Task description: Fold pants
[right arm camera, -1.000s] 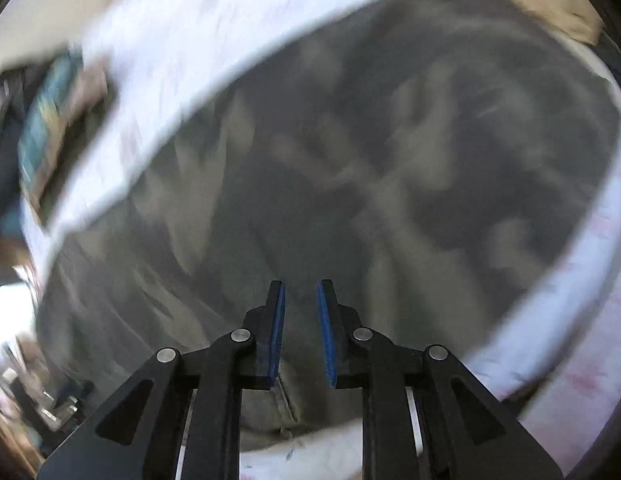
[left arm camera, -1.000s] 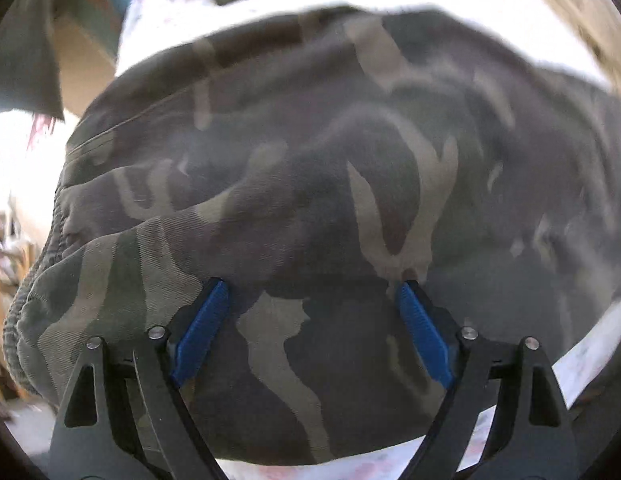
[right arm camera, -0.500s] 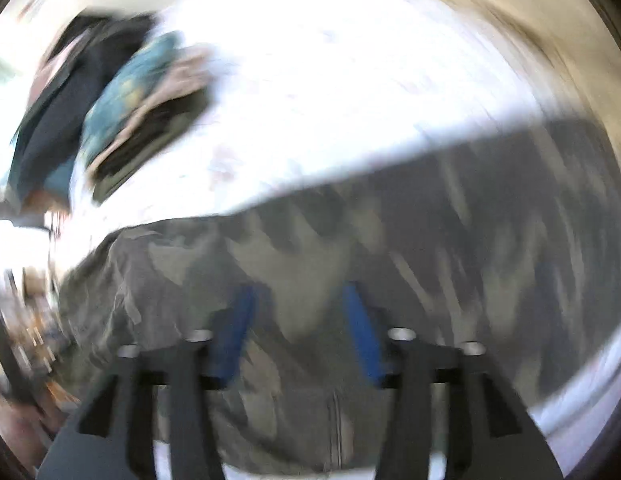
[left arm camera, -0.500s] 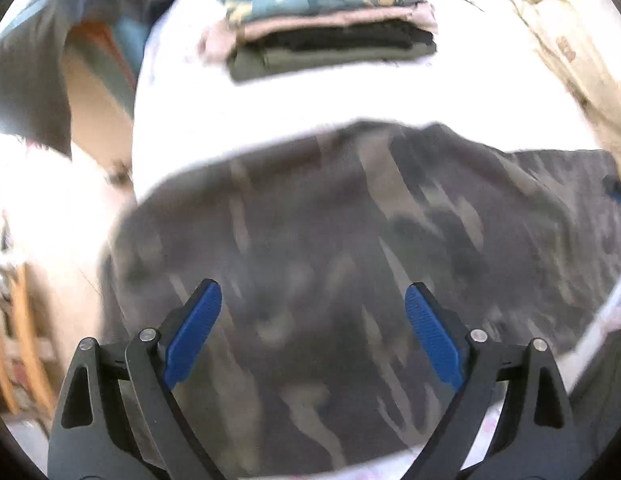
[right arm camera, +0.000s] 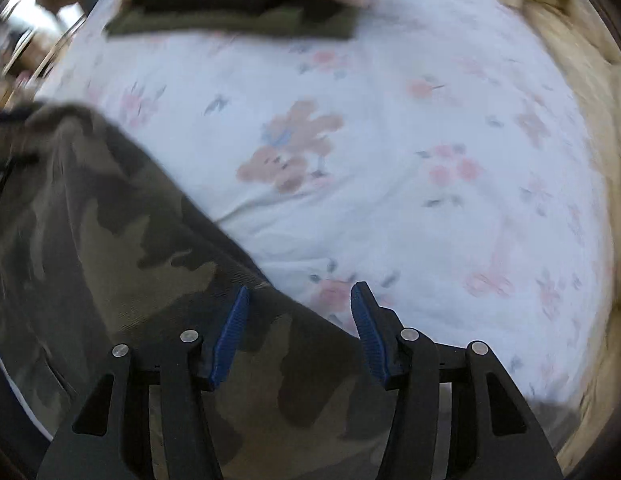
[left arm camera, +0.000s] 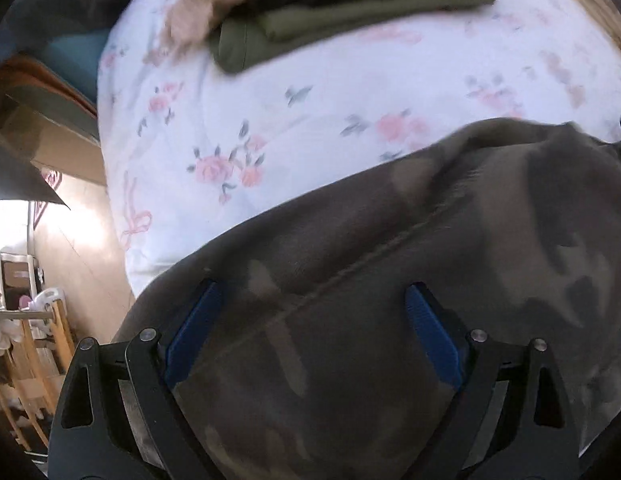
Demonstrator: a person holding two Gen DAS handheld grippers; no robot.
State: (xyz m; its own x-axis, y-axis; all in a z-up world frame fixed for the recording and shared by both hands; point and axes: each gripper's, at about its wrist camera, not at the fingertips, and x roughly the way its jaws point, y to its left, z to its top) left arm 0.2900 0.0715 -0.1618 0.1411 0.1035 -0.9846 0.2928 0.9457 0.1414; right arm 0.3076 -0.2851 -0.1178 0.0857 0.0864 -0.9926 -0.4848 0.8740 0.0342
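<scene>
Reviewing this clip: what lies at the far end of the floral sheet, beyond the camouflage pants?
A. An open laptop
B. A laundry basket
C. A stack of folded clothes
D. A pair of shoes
C. Both wrist views show a stack of folded clothes in olive, black and pink layers on the floral sheet, past the camouflage pants.

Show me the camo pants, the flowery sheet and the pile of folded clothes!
camo pants (left arm camera: pixel 390 300), left wrist view, on the seam.
flowery sheet (right arm camera: pixel 390 200), right wrist view, bare middle.
pile of folded clothes (left arm camera: pixel 330 20), left wrist view, green bottom layer.
</scene>
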